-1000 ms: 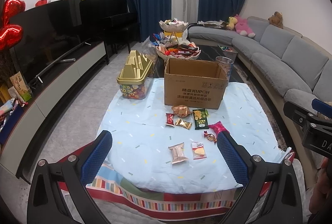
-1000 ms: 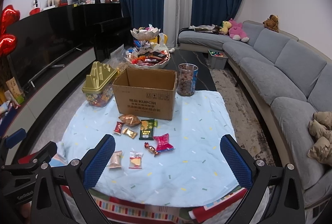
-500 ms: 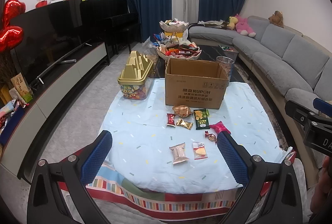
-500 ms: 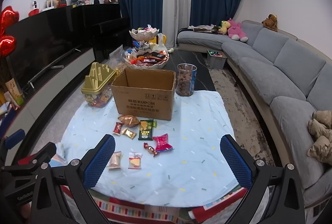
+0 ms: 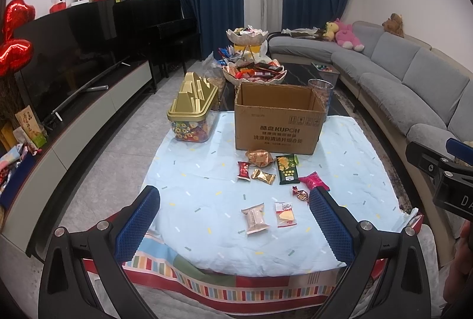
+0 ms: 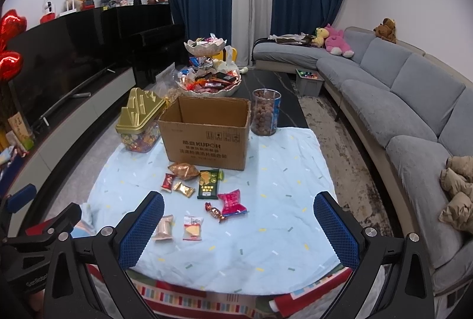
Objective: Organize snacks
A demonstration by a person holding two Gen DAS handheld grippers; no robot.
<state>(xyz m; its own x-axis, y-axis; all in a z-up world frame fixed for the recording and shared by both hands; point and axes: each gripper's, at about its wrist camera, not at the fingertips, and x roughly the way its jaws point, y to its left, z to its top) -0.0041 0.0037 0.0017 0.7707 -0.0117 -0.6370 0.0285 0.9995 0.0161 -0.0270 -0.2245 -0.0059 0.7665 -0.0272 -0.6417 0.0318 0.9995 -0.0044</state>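
A pale blue cloth [image 5: 207, 200] carries 8 snack packets [image 5: 255, 218] before an empty cardboard box [image 5: 278, 123]; left gripper [image 5: 233, 221] and right gripper [image 6: 239, 230] both hover spread wide.

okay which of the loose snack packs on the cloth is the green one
The dark green packet, the largest flat one, lying just in front of the cardboard box, beside the crinkled gold bag. The others are red, pink, gold, beige or clear.

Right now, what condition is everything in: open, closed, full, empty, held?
Left gripper: open, holding nothing.
Right gripper: open, holding nothing.
Cardboard box: upright, top open; contents hidden.
Gold-lidded candy jar: lid on, candy inside.
Clear jar: nearly full of brown balls.
Loose snacks: sealed, lying on the cloth.
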